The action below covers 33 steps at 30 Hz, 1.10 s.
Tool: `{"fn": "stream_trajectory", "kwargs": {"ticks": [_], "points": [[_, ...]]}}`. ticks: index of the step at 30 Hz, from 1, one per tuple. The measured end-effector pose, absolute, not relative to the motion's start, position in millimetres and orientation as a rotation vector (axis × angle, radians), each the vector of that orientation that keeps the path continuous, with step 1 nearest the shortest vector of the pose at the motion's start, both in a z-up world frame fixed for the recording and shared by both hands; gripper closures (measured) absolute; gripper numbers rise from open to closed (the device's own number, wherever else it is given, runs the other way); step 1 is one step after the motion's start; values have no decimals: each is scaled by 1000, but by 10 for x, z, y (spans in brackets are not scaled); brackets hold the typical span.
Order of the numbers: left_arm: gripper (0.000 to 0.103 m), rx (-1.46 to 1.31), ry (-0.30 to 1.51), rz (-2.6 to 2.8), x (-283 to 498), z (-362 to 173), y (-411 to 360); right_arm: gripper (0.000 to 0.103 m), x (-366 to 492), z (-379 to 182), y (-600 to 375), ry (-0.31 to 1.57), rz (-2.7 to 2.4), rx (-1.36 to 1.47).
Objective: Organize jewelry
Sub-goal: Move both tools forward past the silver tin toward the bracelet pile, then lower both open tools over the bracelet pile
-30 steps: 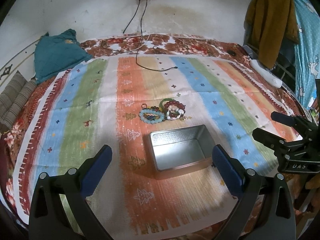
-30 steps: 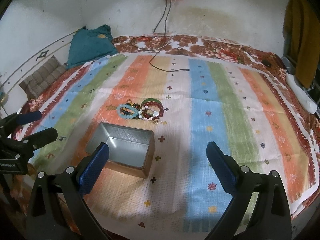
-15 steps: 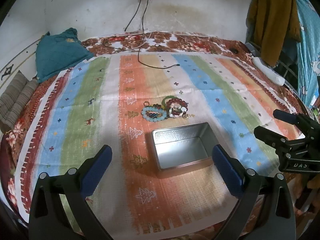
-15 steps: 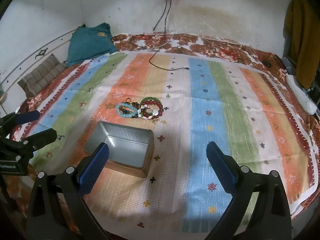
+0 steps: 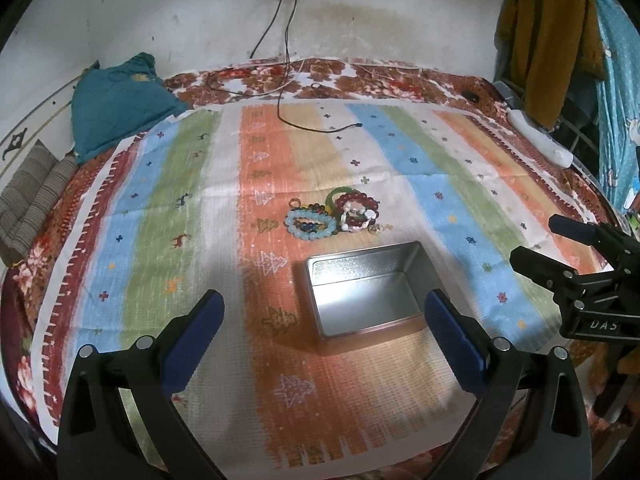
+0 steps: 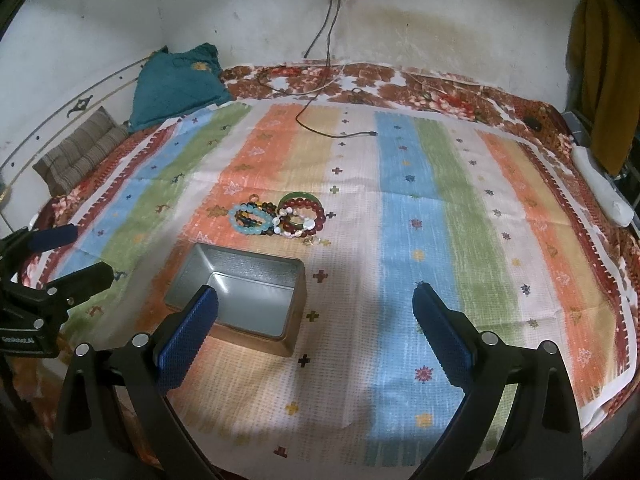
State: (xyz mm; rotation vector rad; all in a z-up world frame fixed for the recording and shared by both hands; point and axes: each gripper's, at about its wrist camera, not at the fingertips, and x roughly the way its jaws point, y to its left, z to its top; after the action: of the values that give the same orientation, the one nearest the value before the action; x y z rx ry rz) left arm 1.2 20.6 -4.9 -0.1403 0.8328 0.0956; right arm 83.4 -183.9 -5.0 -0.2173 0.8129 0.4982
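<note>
- Hovering low over the striped cloth, the left gripper holds its jaws spread wide, grasping nothing; the right gripper likewise gapes, unloaded.
- Both views have crept slightly forward over the last second: tin and jewelry sit a little nearer than before. Approach only, likely; nothing picked yet.
- Metal tin lies just ahead between the left fingers, open, with nothing in it.
- Jewelry pile sits just beyond the tin, apart from it: pale blue bead bracelet, dark red bead bracelet, green bangle behind.
- Charging cable lies well beyond.
</note>
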Motion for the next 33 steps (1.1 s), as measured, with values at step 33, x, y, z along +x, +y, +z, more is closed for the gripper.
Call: {"fn": "stream_trajectory", "kwargs": {"ticks": [33], "points": [[6, -177, 980, 238, 833, -210, 642, 4, 1494, -191, -1440, 943, 483, -234]]}}
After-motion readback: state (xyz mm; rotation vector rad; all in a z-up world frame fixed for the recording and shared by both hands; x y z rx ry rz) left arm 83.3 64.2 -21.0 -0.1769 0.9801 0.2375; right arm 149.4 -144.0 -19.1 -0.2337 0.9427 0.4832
